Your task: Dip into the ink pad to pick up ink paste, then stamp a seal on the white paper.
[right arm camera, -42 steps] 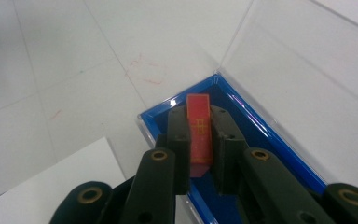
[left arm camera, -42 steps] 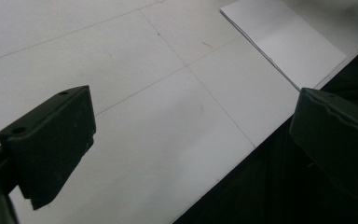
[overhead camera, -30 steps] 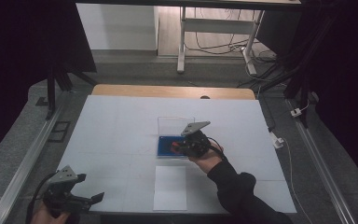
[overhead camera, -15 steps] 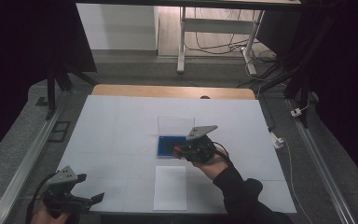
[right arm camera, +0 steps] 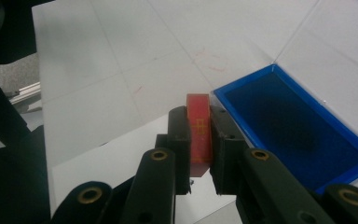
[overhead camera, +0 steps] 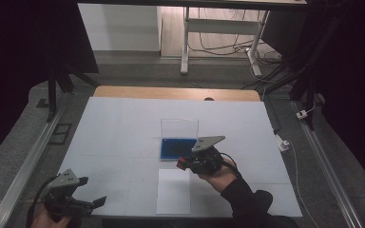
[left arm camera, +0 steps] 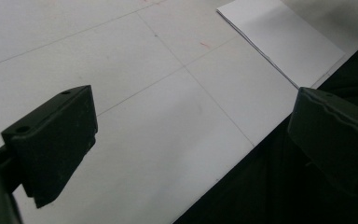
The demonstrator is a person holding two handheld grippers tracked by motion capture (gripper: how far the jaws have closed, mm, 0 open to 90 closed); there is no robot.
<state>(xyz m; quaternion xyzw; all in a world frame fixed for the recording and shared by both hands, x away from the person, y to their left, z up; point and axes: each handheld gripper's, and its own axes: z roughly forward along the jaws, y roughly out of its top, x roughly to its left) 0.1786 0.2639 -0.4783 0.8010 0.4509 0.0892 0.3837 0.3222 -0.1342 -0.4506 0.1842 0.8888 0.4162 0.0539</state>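
1. Right gripper (overhead camera: 183, 164): drawn back toward the near edge since a second ago, from over the blue tray (overhead camera: 177, 148) to its near right corner, just above the far edge of the white sheet (overhead camera: 173, 191).
2. Right gripper jaws: closed on a small red block (right arm camera: 199, 128), held upright between the pads, off the bench (overhead camera: 119, 128).
3. Blue tray: unmoved mid-bench, clear lid (overhead camera: 179, 128) standing open at its far side.
4. Left gripper (overhead camera: 83, 203): unchanged, at the near left corner, jaws spread wide, holding nothing; right jaw past the bench edge.
5. Open room: bare white surface to the left, right and far side of the tray; sheet flush with the near edge.
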